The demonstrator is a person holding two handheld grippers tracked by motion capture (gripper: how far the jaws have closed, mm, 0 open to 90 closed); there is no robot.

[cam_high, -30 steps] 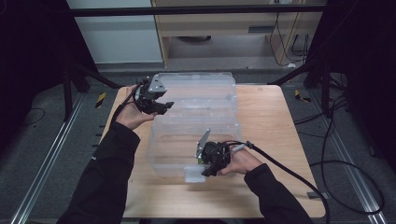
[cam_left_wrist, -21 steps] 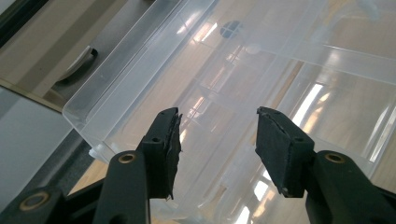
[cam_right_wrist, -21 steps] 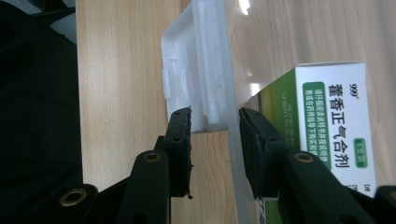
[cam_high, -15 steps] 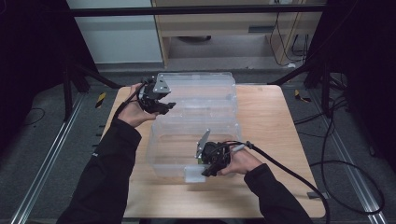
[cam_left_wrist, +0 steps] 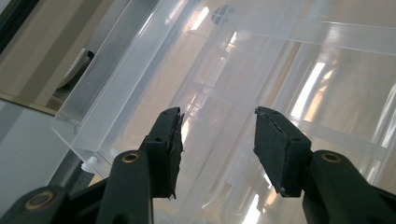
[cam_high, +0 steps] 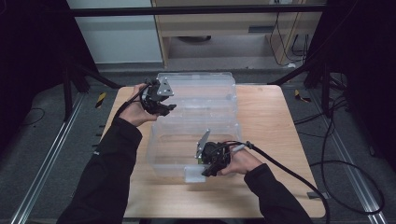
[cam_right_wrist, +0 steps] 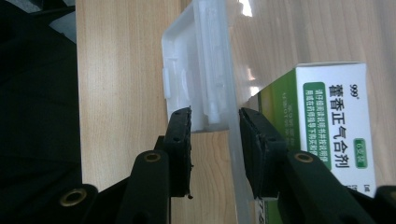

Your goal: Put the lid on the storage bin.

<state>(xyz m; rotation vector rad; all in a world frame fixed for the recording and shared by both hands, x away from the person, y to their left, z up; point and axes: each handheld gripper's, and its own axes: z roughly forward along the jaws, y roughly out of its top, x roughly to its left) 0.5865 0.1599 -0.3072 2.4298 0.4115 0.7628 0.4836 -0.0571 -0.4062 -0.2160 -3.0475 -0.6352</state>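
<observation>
Two grippers are set at the clear bin (cam_high: 194,121), mid-frame: the right gripper (cam_high: 205,171) is clamped on its near latch (cam_right_wrist: 198,70), the left gripper (cam_high: 169,106) is held released over the upper-left rim.

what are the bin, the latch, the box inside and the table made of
Bin: clear glossy plastic, by the glare and the table showing through. Latch: milky white plastic, moulded ribs. Box: printed card, likely, with sharp folded edges and a green and white face. Table: pale wood or wood-look laminate, grain lines visible.
</observation>
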